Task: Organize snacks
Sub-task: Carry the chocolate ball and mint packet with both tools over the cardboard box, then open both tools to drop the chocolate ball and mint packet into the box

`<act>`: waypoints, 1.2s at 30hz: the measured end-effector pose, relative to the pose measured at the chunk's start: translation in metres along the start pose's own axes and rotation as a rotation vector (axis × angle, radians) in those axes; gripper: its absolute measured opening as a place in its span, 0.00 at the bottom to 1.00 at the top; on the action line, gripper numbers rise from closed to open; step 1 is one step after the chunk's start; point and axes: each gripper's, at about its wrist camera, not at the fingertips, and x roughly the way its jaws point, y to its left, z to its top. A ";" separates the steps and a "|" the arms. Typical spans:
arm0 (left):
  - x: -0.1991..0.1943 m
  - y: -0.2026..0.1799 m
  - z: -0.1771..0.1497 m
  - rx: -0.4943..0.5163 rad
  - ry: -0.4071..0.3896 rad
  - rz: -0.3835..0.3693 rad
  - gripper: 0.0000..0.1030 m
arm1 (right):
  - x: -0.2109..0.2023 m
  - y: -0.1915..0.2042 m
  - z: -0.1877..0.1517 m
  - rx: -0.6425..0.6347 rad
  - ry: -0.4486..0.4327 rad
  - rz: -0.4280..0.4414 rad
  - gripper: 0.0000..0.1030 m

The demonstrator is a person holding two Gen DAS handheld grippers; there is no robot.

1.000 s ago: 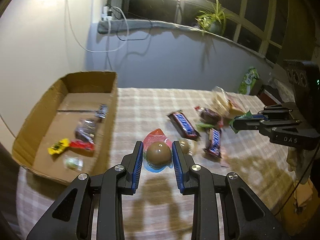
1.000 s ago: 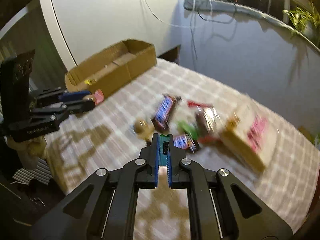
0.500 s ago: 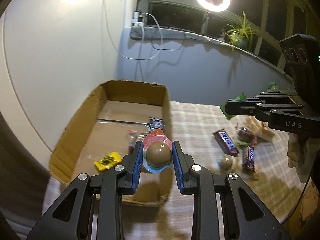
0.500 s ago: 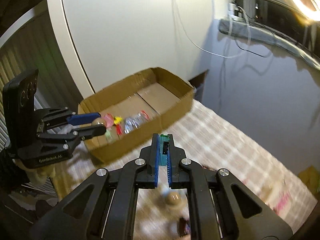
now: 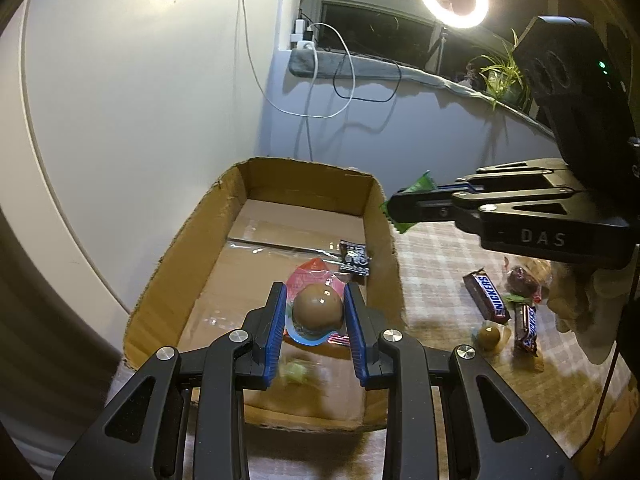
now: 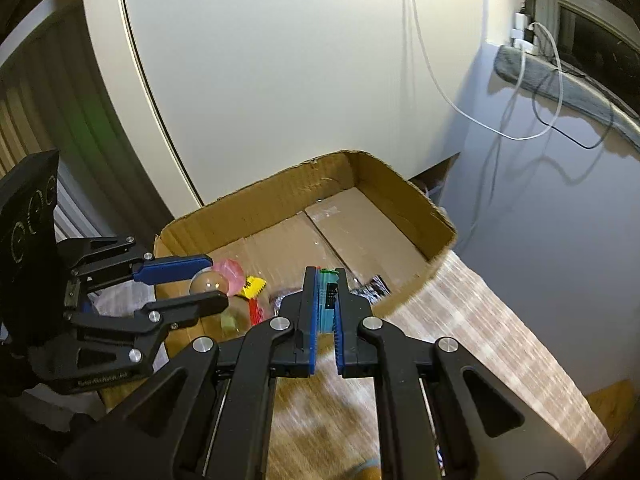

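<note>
My left gripper (image 5: 315, 292) is shut on a brown ball snack (image 5: 318, 312) in a clear dome with a pink backing. It hangs over the near half of the open cardboard box (image 5: 188, 248). In the right wrist view the same gripper (image 6: 214, 280) and the ball snack (image 6: 208, 282) sit over the box's near left corner. My right gripper (image 6: 325, 274) is shut on a flat green packet (image 6: 326, 292). It hovers at the box's right wall (image 5: 380, 220), with the green packet (image 5: 420, 184) sticking out past the tips.
Inside the box lie a yellow packet (image 6: 254, 286), a red one (image 6: 256, 310) and a black one (image 5: 354, 256). On the checked tablecloth right of it are two Snickers bars (image 5: 488, 296), a second ball snack (image 5: 490, 336) and a dark candy (image 5: 520, 282). A wall stands close behind.
Both grippers carried their snacks left, from the pile on the table to the box. The left one now hangs over the box's inside; the right one has reached its right wall.
</note>
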 end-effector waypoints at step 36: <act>-0.021 -0.004 -0.001 0.003 -0.052 0.028 0.50 | -0.024 -0.026 -0.002 0.167 -0.073 -0.024 0.64</act>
